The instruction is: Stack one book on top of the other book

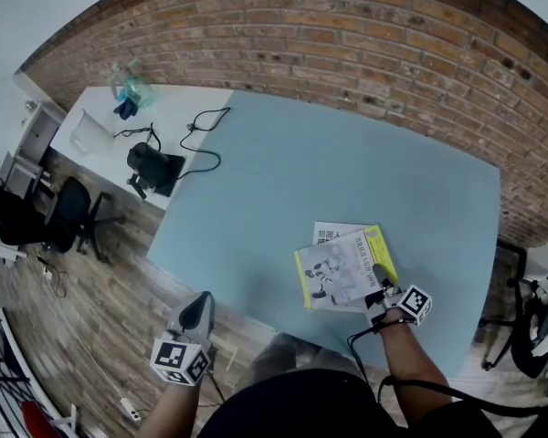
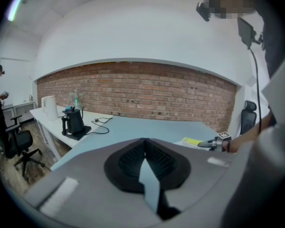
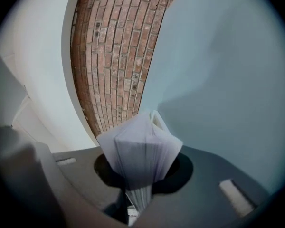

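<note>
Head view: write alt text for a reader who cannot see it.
The right gripper holds a yellow-edged book by its corner over a second book on a blue-grey table. The left gripper hangs shut beyond the table's near edge. A brick wall stands behind.

Pale blue table (image 1: pixel 347 172), red-brown brick wall (image 1: pixel 347 26), yellow-edged white book (image 1: pixel 345 267) with seemingly grey cover print.

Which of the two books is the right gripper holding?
The yellow-edged book, the upper one: the right gripper is clamped on its near corner. The other book lies beneath, only its far edge showing.
</note>
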Demonstrator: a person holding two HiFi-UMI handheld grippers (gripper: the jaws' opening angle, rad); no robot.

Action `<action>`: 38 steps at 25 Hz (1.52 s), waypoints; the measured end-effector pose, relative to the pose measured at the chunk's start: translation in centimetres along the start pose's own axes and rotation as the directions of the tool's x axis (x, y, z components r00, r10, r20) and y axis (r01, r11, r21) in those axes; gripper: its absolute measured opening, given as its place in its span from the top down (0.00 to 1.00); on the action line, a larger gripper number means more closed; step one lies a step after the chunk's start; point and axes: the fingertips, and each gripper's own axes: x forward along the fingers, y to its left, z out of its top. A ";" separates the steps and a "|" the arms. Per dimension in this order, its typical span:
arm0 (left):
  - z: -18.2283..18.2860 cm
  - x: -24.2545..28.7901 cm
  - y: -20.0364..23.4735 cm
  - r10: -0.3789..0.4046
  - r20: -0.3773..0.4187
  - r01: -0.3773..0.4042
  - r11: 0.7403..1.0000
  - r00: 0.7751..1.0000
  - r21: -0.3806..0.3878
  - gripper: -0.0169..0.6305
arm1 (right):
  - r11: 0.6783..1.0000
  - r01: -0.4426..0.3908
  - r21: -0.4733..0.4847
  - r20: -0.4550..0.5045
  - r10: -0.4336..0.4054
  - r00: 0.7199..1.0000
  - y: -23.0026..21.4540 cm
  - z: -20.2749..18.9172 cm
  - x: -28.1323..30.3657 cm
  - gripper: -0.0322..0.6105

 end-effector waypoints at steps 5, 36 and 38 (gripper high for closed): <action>-0.1 0.2 -0.2 -0.006 0.002 0.006 1.000 1.000 -0.003 0.97 | 0.999 0.030 0.014 -0.011 -0.030 0.999 -1.0 -0.1 -0.2 0.82; -0.6 1.5 -1.2 -0.051 0.003 0.051 0.999 0.999 -0.019 0.97 | 0.989 0.131 -0.064 -0.036 -0.133 0.990 -2.1 0.1 -1.9 0.38; -0.5 1.8 -1.4 -0.062 0.004 0.062 0.998 0.998 -0.018 0.97 | 0.989 0.133 -0.059 -0.029 -0.135 0.990 -2.2 0.1 -2.4 0.38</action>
